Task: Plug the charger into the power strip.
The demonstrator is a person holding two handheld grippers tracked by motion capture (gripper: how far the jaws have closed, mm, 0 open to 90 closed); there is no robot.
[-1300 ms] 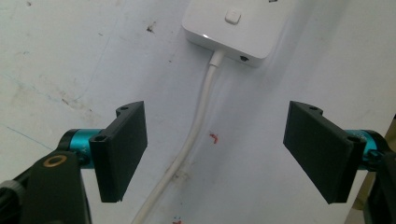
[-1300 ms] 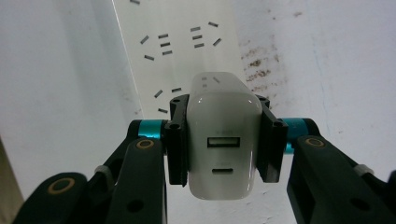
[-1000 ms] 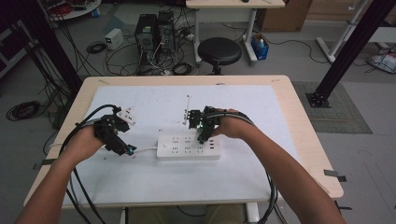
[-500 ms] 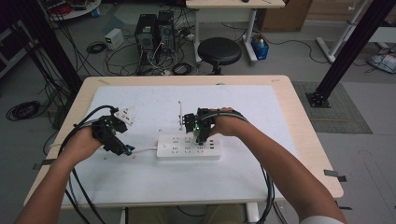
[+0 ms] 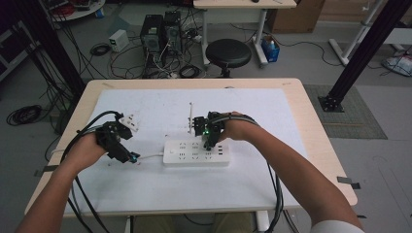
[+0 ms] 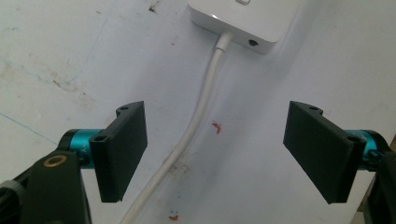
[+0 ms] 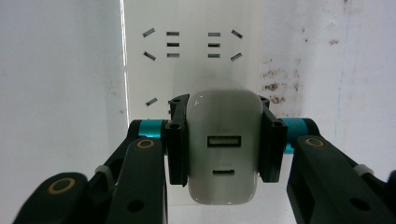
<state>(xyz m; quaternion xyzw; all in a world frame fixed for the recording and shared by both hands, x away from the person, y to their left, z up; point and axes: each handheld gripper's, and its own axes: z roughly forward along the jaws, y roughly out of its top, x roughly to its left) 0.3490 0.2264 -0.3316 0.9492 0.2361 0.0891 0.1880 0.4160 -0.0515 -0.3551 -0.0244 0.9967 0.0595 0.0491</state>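
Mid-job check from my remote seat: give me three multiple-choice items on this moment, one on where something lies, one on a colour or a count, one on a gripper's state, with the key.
1. Where does the power strip's white cable run?
A. Between the left gripper's open jaws
B. Over the right gripper
C. Off the table's far edge

2. How many ports show on the face of the white charger?
A. None
B. Two
C. Five

3. What is the state of the right gripper?
A. Open and empty
B. Shut on the cable
C. Shut on the charger

Key: 1 A, the left gripper view shows the cable passing between the wide-apart jaws. 2 B, two slots sit one above the other. 3 C, both jaws press the charger's sides above the power strip.
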